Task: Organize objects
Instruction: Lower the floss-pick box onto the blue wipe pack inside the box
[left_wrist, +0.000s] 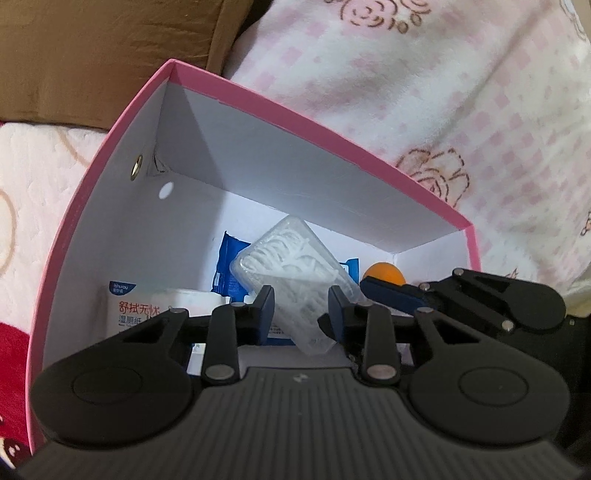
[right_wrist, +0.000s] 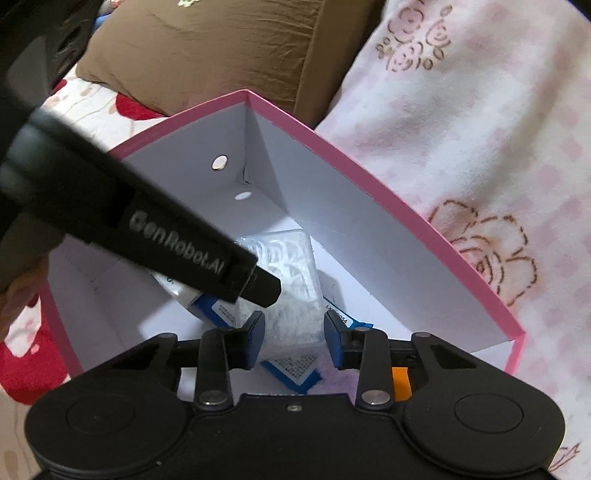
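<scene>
A pink box (left_wrist: 325, 122) with white inner walls stands on a bed; it also shows in the right wrist view (right_wrist: 388, 181). Inside lie a clear case of white floss picks (left_wrist: 291, 258), a blue packet (left_wrist: 231, 262), a white wet-wipes pack (left_wrist: 147, 310) and an orange ball (left_wrist: 384, 273). My left gripper (left_wrist: 301, 302) is open inside the box, its fingers on either side of the floss case without gripping it. My right gripper (right_wrist: 293, 332) is open above the same floss case (right_wrist: 291, 280), with a blue packet (right_wrist: 291, 373) below. The left gripper's body (right_wrist: 147, 236) crosses the right wrist view.
A pink and white flowered blanket (left_wrist: 443, 92) lies right of the box. A brown pillow (left_wrist: 92, 55) lies behind it, also in the right wrist view (right_wrist: 207, 48). A red and white flowered sheet (right_wrist: 22, 362) is to the left.
</scene>
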